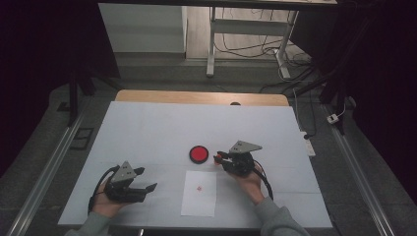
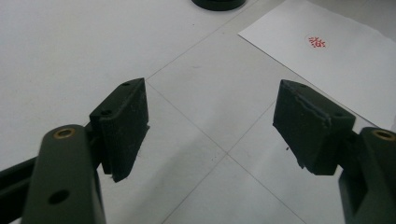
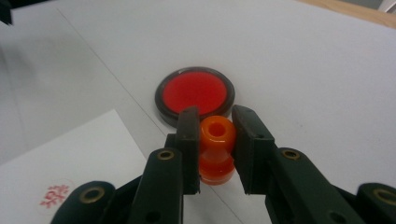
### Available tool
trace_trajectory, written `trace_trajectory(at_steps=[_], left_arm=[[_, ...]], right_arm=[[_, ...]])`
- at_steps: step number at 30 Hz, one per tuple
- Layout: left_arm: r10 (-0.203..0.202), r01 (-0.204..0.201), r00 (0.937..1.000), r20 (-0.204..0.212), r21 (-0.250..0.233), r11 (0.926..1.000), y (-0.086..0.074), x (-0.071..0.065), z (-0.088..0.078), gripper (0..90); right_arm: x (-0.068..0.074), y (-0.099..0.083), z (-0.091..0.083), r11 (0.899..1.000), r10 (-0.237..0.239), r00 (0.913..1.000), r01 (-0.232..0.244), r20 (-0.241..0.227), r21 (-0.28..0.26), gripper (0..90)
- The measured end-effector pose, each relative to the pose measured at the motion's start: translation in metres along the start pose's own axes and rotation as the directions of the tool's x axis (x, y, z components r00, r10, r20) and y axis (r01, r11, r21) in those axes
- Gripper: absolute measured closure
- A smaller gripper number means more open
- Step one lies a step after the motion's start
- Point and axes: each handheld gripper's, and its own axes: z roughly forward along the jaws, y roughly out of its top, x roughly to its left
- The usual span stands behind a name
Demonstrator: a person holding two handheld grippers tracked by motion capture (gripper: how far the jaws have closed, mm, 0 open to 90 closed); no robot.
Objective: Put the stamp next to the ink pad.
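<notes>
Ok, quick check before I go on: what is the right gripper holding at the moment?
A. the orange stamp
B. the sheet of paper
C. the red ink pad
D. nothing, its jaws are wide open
A. In the right gripper view, the right gripper has both jaws pressed against the sides of the orange stamp, just short of the red ink pad, while the sheet of paper lies flat beside it.

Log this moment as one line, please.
right gripper: shut on orange stamp beside red ink pad | left gripper: open, idle | paper: red mark
</notes>
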Motion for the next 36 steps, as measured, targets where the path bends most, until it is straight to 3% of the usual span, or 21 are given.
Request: trace_trajectory(at_steps=[7, 21, 28, 36], left_arm=[[0.001, -0.001, 1.0, 0.0, 0.003, 1.0, 0.0, 0.0, 0.0, 27.1], [0.003, -0.003, 1.0, -0.004, 0.0, 1.0, 0.0, 0.0, 0.0, 27.1], [0.004, -0.004, 1.0, -0.003, -0.002, 1.0, 0.0, 0.0, -0.001, 27.1], [0.001, -0.001, 1.0, -0.004, -0.004, 1.0, 0.0, 0.001, -0.001, 27.0]], right_arm=[[-0.004, -0.006, 0.013, 0.999, -0.01, 0.9997, 0.008, 0.023, 0.052, 72.3], [-0.003, -0.007, 0.013, 0.998, -0.008, 0.9995, 0.006, 0.03, 0.063, 70.7], [-0.004, -0.005, 0.011, 0.999, 0.009, 0.9997, -0.01, 0.023, 0.034, 55.1], [-0.006, -0.001, 0.001, 1.0, 0.013, 0.9997, -0.013, 0.021, -0.006, 51.6]])
